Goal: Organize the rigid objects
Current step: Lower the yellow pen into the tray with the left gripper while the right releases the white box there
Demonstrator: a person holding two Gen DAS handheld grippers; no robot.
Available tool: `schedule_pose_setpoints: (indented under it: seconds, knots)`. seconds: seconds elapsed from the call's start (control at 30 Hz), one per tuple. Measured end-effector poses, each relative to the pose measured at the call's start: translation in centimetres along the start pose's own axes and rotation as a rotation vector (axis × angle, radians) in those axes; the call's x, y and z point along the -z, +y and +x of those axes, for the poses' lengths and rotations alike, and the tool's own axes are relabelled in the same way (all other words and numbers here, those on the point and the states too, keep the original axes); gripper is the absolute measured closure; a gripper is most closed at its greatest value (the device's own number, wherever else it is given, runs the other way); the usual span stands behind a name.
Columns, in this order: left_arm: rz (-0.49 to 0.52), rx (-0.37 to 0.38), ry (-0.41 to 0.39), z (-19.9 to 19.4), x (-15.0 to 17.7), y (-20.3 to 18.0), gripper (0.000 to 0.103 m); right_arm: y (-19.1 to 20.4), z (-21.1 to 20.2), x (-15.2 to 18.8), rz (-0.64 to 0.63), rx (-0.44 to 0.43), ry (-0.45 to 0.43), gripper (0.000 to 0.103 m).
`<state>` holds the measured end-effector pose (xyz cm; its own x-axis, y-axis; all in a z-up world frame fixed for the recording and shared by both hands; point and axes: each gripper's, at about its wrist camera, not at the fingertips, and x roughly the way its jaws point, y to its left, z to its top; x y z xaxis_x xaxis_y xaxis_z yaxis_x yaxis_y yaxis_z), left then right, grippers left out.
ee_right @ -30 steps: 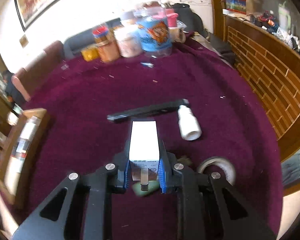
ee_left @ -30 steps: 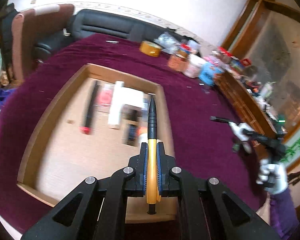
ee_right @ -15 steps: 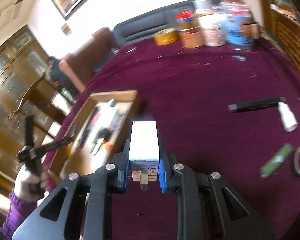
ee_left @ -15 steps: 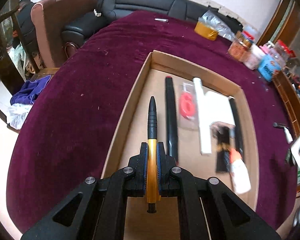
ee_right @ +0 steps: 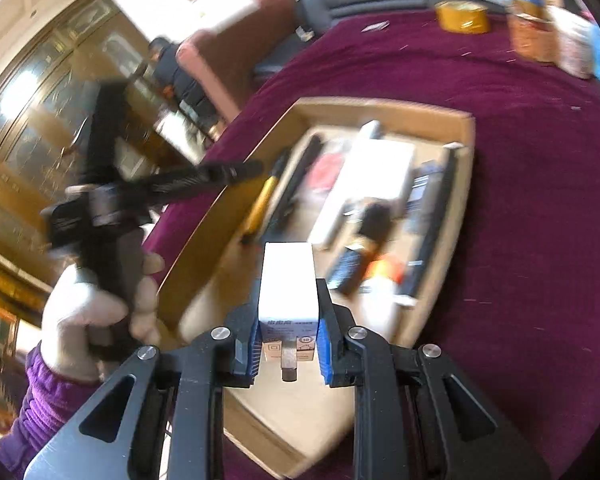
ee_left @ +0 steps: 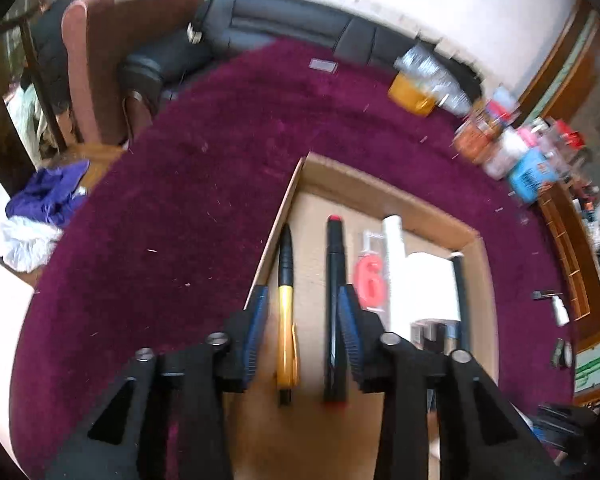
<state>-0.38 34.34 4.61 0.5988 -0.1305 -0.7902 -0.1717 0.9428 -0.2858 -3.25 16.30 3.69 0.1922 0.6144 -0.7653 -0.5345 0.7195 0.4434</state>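
Note:
A shallow cardboard tray (ee_left: 384, 189) lies on the purple table. My left gripper (ee_left: 302, 300) is open above the tray's left side; the yellow-and-black pen (ee_left: 286, 304) lies in the tray between its jaws, beside a black marker with a red tip (ee_left: 335, 280). My right gripper (ee_right: 287, 320) is shut on a small white box (ee_right: 287, 284), held above the tray's (ee_right: 470, 136) near end. The left gripper (ee_right: 236, 170) also shows in the right wrist view, over the pen (ee_right: 262, 200).
The tray holds white boxes (ee_left: 428, 280), a red number card (ee_left: 368, 280) and dark items (ee_right: 432, 216). Jars and a yellow tape roll (ee_left: 414, 94) stand at the table's far right. A black stick and white bottle (ee_left: 556, 306) lie on the cloth at right. A sofa and chair stand behind.
My left gripper has opened and let go of the pen, which now lies in the tray by its left wall. My right gripper has carried the white box over the tray.

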Motion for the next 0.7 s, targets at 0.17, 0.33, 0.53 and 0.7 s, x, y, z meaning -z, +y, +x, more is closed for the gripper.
schedule_pose_setpoints:
  seconds: [0.17,0.33,0.53,0.7]
  knots:
    - [-0.028,0.086,-0.084,-5.3,2.8,1.1,0.059,0.9,3.5,-0.6,-0.013,0.034,0.065,0.083]
    - [-0.033,0.133,-0.11,-7.9,5.0,1.6,0.058,-0.5,5.0,-2.1,0.114,-0.046,0.07,0.083]
    - [-0.063,0.183,-0.176,-11.0,7.2,1.4,0.043,-1.2,5.2,-1.9,0.142,-0.013,0.035,0.069]
    - [-0.047,0.18,-0.199,-11.6,8.0,1.0,0.043,-1.8,3.0,-1.1,0.15,-0.055,0.005,0.059]
